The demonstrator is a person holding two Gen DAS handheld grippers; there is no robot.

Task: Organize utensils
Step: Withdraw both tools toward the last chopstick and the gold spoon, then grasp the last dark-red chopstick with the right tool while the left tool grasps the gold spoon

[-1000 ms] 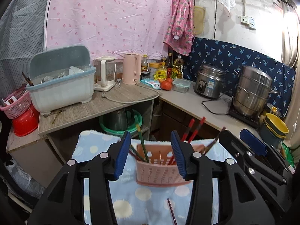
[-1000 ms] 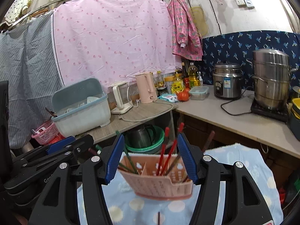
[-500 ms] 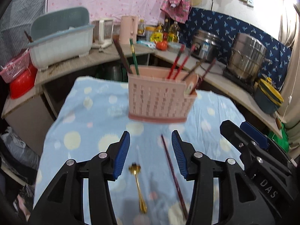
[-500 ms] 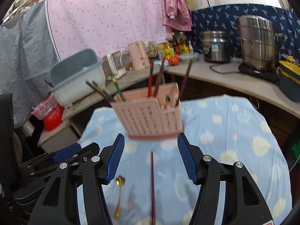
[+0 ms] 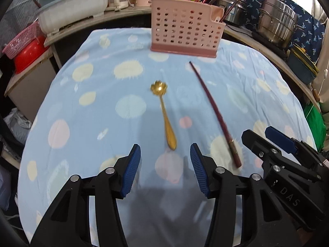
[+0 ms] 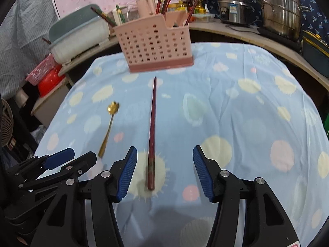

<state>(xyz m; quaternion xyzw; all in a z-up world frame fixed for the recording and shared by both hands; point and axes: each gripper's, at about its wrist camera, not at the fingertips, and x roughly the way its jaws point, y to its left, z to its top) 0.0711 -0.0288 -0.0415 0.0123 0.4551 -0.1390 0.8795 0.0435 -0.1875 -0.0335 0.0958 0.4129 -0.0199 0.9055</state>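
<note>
A gold spoon (image 5: 164,115) with a flower-shaped bowl lies on the blue spotted cloth (image 5: 102,107), handle toward me. My left gripper (image 5: 165,160) hovers just short of its handle end, jaws opening, nothing between them. A dark red chopstick (image 6: 152,129) lies lengthwise on the cloth (image 6: 246,113). Its near end sits between the blue pads of my right gripper (image 6: 164,162), whose jaws are closing without touching it. The gold spoon (image 6: 109,125) lies left of it. A pink perforated utensil holder (image 5: 185,24) (image 6: 156,45) stands at the far end, holding several chopsticks.
Behind the table, a counter carries a pale blue dish rack (image 5: 74,6), a pink kettle (image 6: 146,5), a rice cooker (image 6: 236,10) and a steel steamer pot (image 5: 277,22). A pink basket over a red basin (image 5: 26,49) sits at far left.
Both grippers have dropped toward the cloth and tilted down. The pink holder, once framed between the fingers, now stands far ahead, and the spoon and chopstick have come up close.
</note>
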